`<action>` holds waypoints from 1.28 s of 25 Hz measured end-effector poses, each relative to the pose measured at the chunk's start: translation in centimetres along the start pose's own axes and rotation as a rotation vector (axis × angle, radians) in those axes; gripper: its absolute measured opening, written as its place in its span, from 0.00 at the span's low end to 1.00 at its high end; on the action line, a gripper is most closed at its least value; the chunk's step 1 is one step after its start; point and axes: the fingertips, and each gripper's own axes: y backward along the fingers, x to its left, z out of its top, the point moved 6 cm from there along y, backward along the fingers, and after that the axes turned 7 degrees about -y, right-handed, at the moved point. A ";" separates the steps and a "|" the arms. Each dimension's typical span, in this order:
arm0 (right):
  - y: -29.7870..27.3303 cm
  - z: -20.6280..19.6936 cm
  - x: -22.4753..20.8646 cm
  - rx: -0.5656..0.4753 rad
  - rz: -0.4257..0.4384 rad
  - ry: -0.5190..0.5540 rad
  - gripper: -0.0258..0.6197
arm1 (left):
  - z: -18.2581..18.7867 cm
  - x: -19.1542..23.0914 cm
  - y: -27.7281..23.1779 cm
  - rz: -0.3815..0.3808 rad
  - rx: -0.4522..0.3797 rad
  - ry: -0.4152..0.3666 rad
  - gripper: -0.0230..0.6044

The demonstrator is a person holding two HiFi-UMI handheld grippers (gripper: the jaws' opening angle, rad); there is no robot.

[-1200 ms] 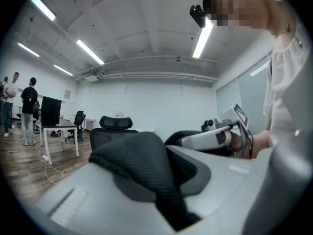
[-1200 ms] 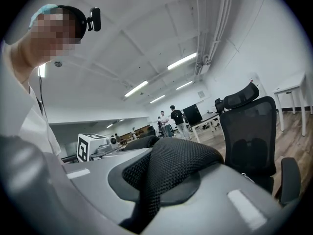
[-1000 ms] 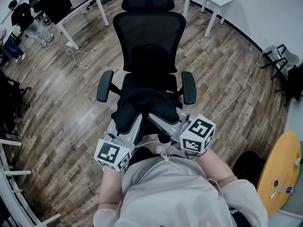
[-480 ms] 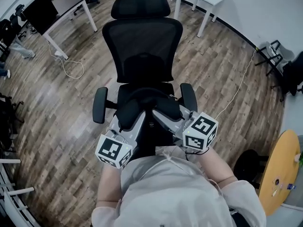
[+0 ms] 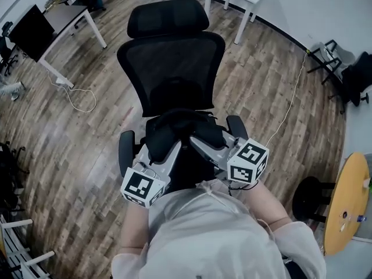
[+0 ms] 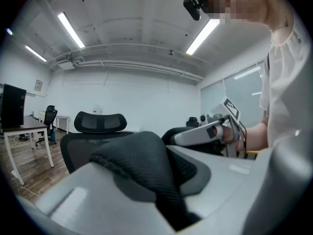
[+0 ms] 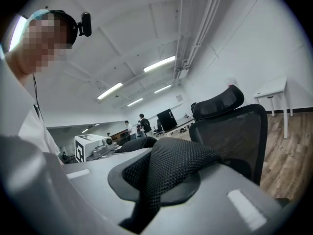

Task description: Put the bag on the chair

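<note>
**Soft black bag held over the chair seat, pinched from both sides**

Largest first: a black mesh-backed office chair point(image 5: 171, 68) with padded headrest, facing the person, seat partly covered from above. Between its two black armrests point(image 5: 126, 150), a black woven-fabric bag point(image 5: 174, 129), held over the front of the seat; impossible to tell from the head view whether its underside touches the cushion yet.

Looks soft and limp rather than stiff: slumps into a rounded heap and drapes over the jaws with no shape of its own. Probably light, judging by how little fabric carries it on each side. Coarse knit surface, so unlikely to slip out; nothing fragile about the shell itself. Best taken by a gathered fold or strap at each end, as now, so the middle sags evenly and lands flat on the seat.

As a container: appears closed or folded over, contents not visible in any view, so weight inside stays a guess.

Left gripper point(image 6: 168, 204) clamped on a thick fold of the bag, jaws held slightly apart by the fabric. Right gripper point(image 7: 146, 199) likewise closed on a dark mesh fold, jaws nearly together with the cloth squeezed thin between them.
</note>
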 end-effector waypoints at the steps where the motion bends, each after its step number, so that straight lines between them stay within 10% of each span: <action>1: -0.6 0.2 -0.4 0.001 -0.004 -0.002 0.08 | -0.1 0.8 -0.3 -0.004 0.000 0.005 0.13; 32: -13.4 3.1 -16.0 0.055 -0.108 -0.104 0.09 | -7.3 16.3 -12.0 -0.104 0.075 0.094 0.13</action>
